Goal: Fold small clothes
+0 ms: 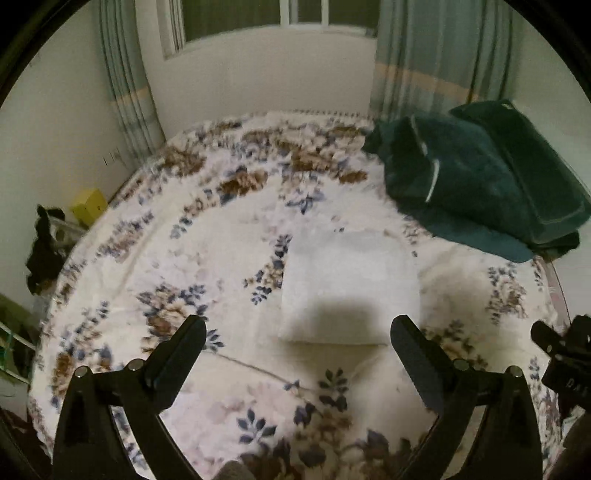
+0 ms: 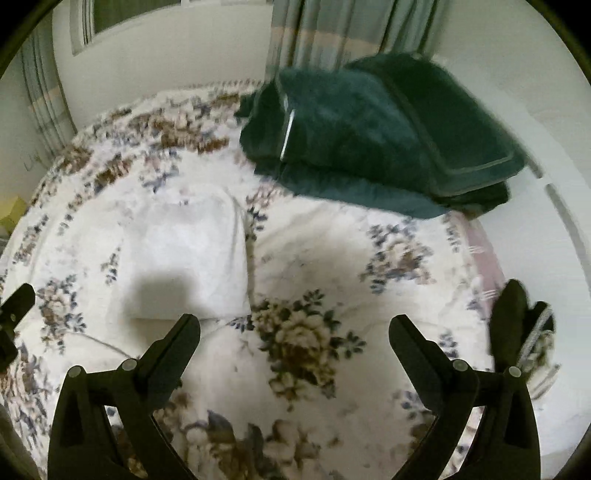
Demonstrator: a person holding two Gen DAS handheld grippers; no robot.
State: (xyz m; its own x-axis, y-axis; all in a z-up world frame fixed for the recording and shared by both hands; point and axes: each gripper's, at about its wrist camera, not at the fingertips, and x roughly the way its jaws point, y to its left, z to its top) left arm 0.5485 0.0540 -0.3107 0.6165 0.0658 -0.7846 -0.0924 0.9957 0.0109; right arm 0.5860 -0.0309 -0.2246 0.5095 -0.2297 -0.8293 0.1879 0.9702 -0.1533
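While both tools (image 1: 297, 332) (image 2: 294, 330) gape empty, the folded white cloth (image 1: 351, 286) lies below.

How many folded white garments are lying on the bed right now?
1. The folded white garment lies mid-bed on the floral bedspread, nearer than the dark green blanket pile. Others could be hidden outside both views.

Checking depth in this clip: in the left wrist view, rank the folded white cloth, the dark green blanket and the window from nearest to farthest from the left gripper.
1. Folded white cloth, just ahead of the left gripper.
2. Dark green blanket, farther back, right.
3. Window, beyond the bed, top.
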